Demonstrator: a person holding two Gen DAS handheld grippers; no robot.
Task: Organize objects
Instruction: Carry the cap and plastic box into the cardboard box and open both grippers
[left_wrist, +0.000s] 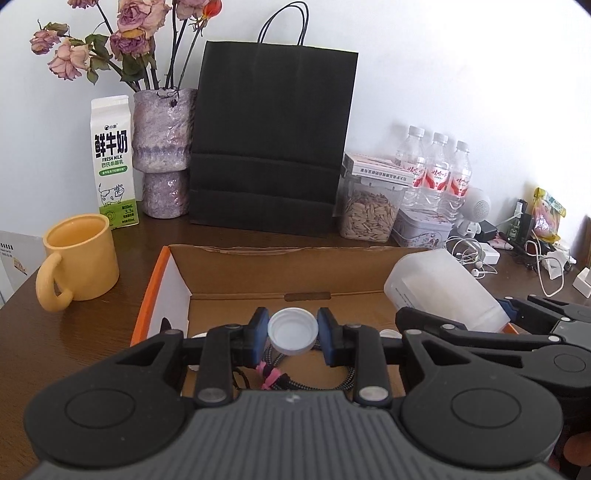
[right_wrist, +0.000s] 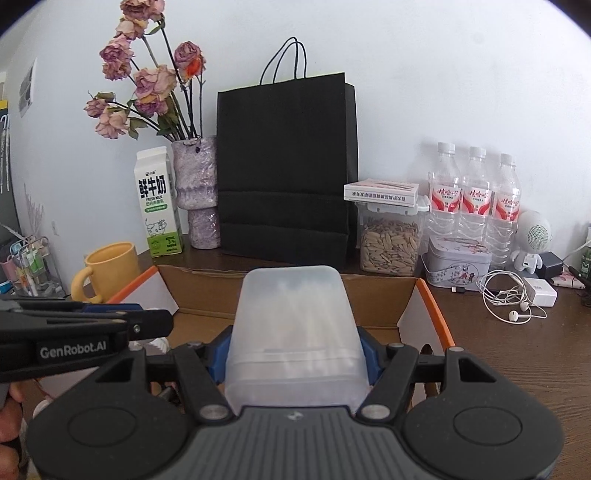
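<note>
My left gripper (left_wrist: 293, 334) is shut on a white bottle cap (left_wrist: 293, 330) and holds it over the open cardboard box (left_wrist: 280, 269) with orange edges. My right gripper (right_wrist: 295, 356) is shut on a translucent plastic container (right_wrist: 295, 325), held tilted over the same box (right_wrist: 199, 286). The container also shows at the right of the left wrist view (left_wrist: 439, 288), beside the right gripper (left_wrist: 509, 314). A braided cable with a pink tie (left_wrist: 273, 376) lies in the box under the cap. The left gripper (right_wrist: 147, 321) reaches in from the left of the right wrist view.
Behind the box stand a yellow mug (left_wrist: 79, 258), a milk carton (left_wrist: 112, 162), a vase of dried roses (left_wrist: 164, 147), a black paper bag (left_wrist: 273, 140), a seed jar (left_wrist: 369, 206), a tin (left_wrist: 421, 227) and three water bottles (left_wrist: 437, 170). Earphones and chargers (right_wrist: 517, 299) lie at the right.
</note>
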